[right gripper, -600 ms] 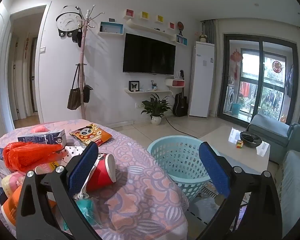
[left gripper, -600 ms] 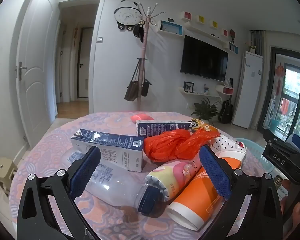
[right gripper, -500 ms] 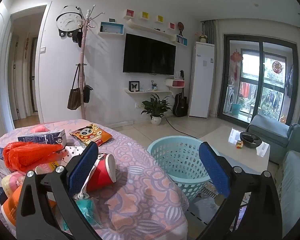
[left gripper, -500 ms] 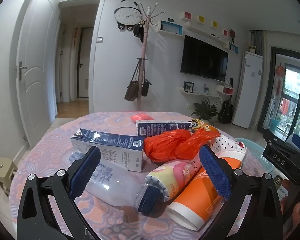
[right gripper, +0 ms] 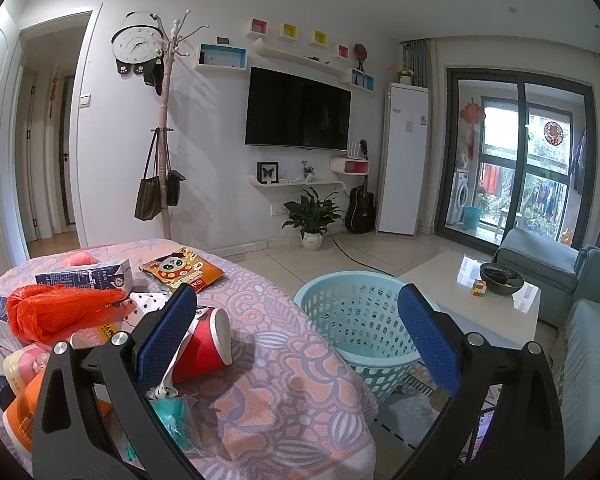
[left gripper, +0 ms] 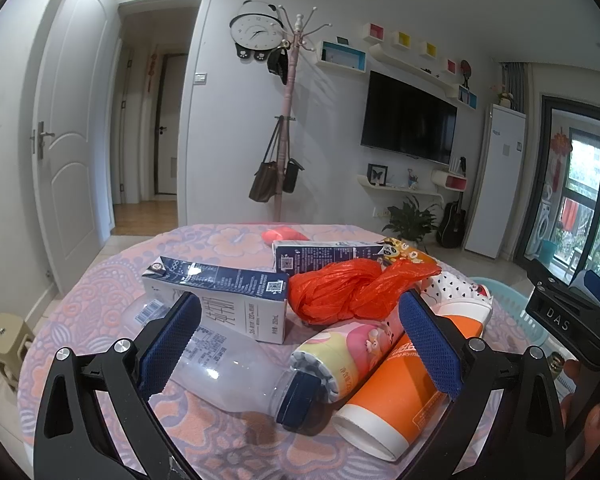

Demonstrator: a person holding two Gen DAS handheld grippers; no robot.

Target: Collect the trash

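Note:
Trash lies piled on a table with a pink patterned cloth (left gripper: 112,280). In the left wrist view my left gripper (left gripper: 300,344) is open and empty, just above a clear plastic bottle (left gripper: 228,368), a pink cartoon bottle (left gripper: 348,348) and an orange cup (left gripper: 404,384). Behind them lie a milk carton (left gripper: 220,292), a second carton (left gripper: 320,256) and an orange plastic bag (left gripper: 348,288). My right gripper (right gripper: 296,344) is open and empty, between a red paper cup (right gripper: 204,348) and the light blue basket (right gripper: 360,320) on the floor. A panda snack bag (right gripper: 180,270) lies farther back.
The basket stands on the floor right of the table edge (right gripper: 340,360). A coffee table (right gripper: 480,300) with a bowl and a cube, and a blue sofa (right gripper: 580,320), are to the right. A coat stand (right gripper: 164,140) and potted plant (right gripper: 312,216) stand by the far wall.

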